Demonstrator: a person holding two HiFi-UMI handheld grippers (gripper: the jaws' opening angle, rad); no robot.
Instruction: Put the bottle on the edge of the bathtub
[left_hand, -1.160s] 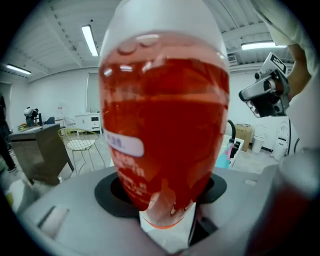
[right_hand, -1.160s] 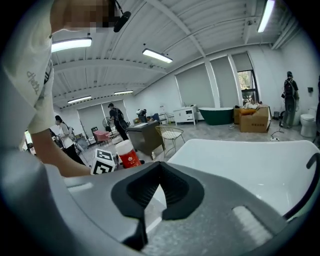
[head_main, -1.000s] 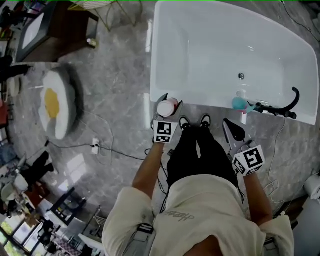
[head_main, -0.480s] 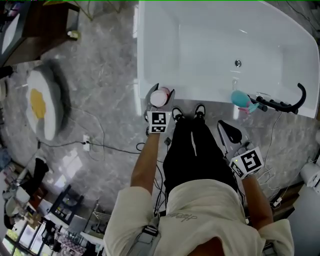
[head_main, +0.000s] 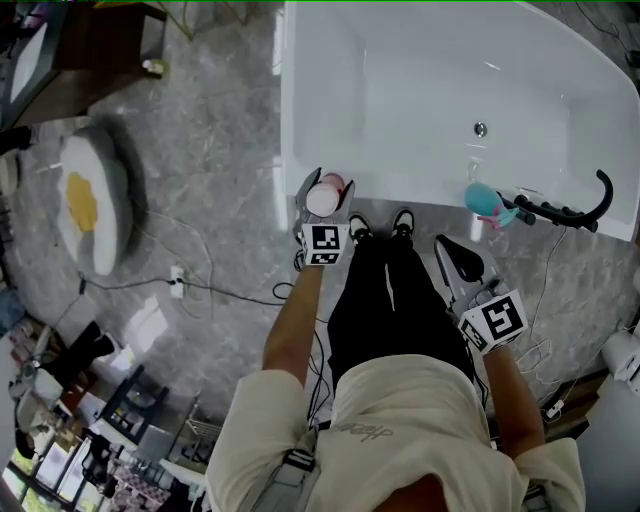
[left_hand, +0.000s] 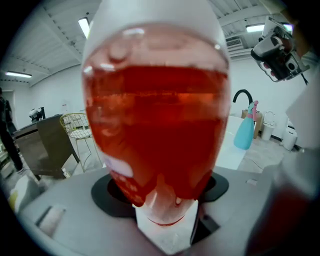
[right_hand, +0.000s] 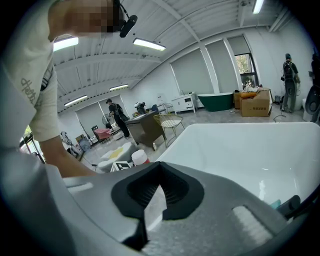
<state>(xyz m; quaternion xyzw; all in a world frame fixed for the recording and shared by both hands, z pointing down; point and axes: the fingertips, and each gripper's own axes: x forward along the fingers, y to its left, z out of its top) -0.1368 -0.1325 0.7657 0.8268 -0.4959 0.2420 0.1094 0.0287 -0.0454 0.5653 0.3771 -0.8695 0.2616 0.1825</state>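
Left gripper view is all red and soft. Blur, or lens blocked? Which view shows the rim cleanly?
Left gripper view: the bottle sits so close it fills the frame, soft-edged, with light glints on it; head view: sharp and evenly lit, bottle by the near rim of the bathtub; right gripper view: heavy fisheye bend, near foreground blurred.

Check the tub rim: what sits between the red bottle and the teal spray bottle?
Nothing; the head view shows bare bathtub rim from the red bottle to the teal spray bottle.
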